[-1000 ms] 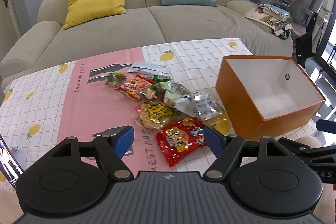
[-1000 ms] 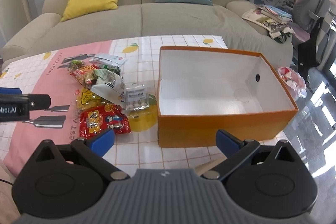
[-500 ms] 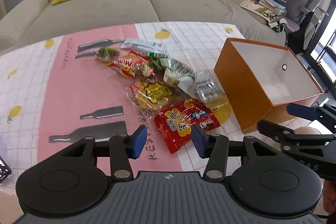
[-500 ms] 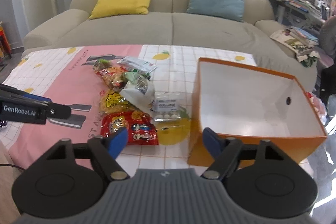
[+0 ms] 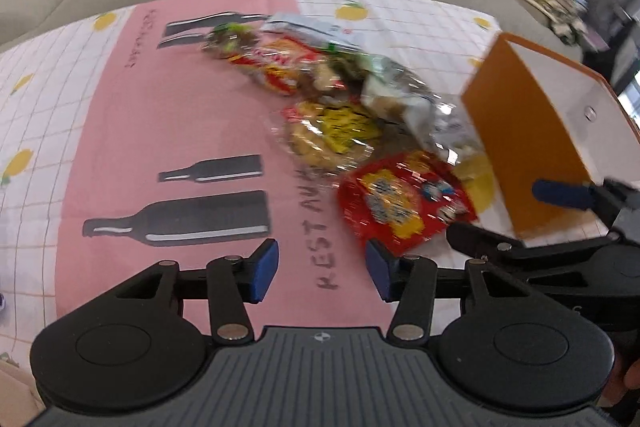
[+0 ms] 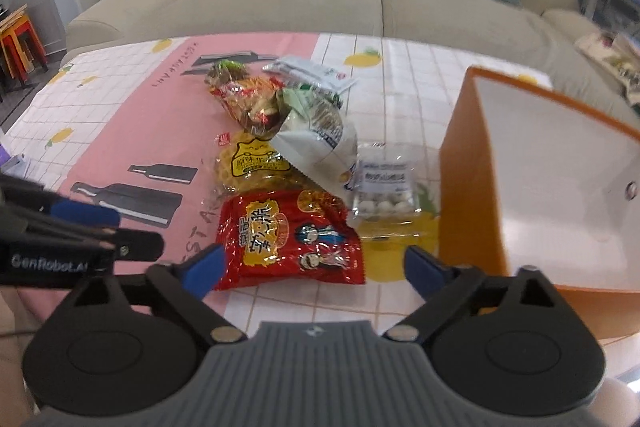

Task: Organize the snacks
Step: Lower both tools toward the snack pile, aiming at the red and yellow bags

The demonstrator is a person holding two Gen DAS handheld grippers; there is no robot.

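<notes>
Lemon-print cloth covers the desk (image 6: 400, 67); the red snack packet (image 6: 290, 239) lies at twelve o'clock between the opening, empty right hand-held gripper (image 6: 314, 265). Slippery film might slide away.

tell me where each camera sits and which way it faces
Left wrist: on the left hand-held gripper, tilted down at the pink tablecloth; its blue fingers show.
Right wrist: on the right hand-held gripper, jaws opening, empty, facing the red snack packet.
Shared: the snack pile, the orange box, the sofa, and each other's gripper.
</notes>
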